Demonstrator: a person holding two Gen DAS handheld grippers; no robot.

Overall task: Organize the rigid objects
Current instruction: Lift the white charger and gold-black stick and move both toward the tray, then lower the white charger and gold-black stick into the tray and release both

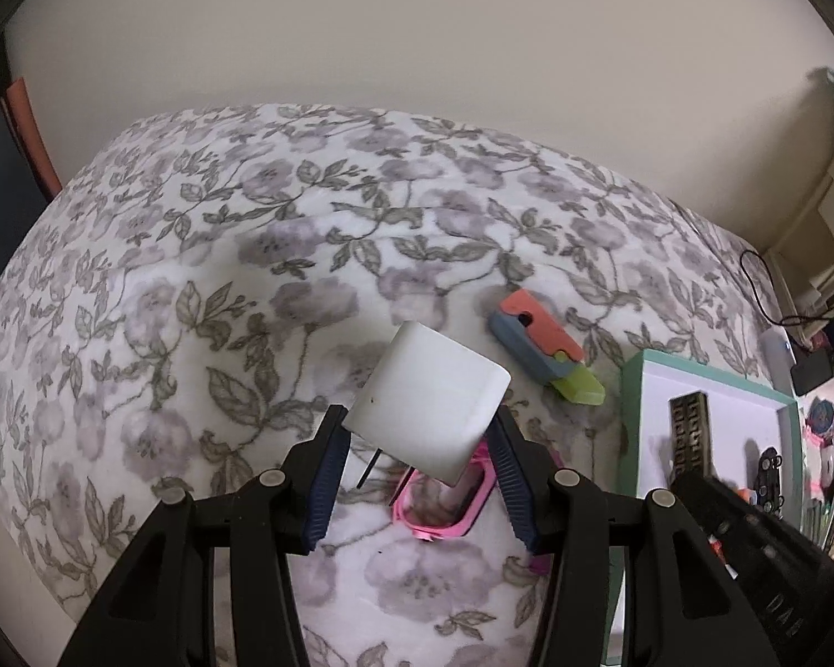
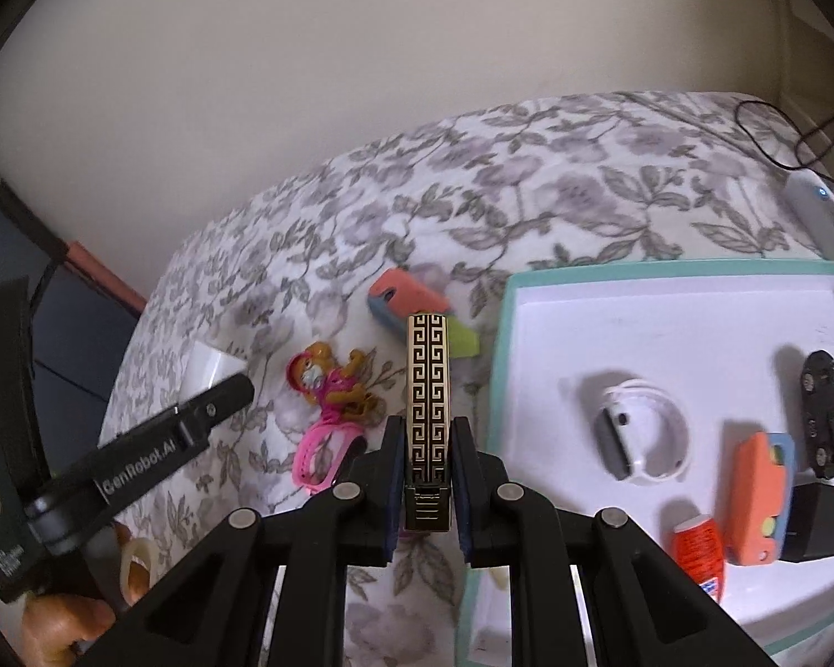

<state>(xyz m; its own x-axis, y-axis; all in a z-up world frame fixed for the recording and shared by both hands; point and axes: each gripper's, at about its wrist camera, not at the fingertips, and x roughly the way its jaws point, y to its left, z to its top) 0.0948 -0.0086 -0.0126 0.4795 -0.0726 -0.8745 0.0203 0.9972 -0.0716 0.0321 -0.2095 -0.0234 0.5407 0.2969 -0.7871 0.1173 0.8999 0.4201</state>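
Right gripper point(image 2: 428, 478) clamped on a slim black-and-gold patterned rectangular lighter point(image 2: 428, 417), held upright between the pads, lifted over the floral-print bedspread point(image 2: 556, 189) just left of the tray. Left gripper point(image 1: 417, 444) clamped on a white plastic cube-shaped charger block point(image 1: 433, 394), prongs hanging below, raised above the bed. Under it a pink rubber wristband point(image 1: 445, 506) on the bedspread; in the right view it is attached to an orange-and-pink toy figure point(image 2: 333, 383). Further out, a coral-and-blue folding toy knife with green blade point(image 1: 539, 344) lies loose near the tray's left edge. White shallow tray with teal rim point(image 2: 667, 268) already holds a white coiled cable bundle point(image 2: 639, 433), a black toy car point(image 2: 825, 411), a second orange-and-blue folding toy point(image 2: 759, 500), a small orange-red bottle point(image 2: 698, 553) and a black block point(image 2: 820, 522). Roughly halfway judged: five items in, two in hand not yet placed, the wristband toy and the toy knife left on the bed.
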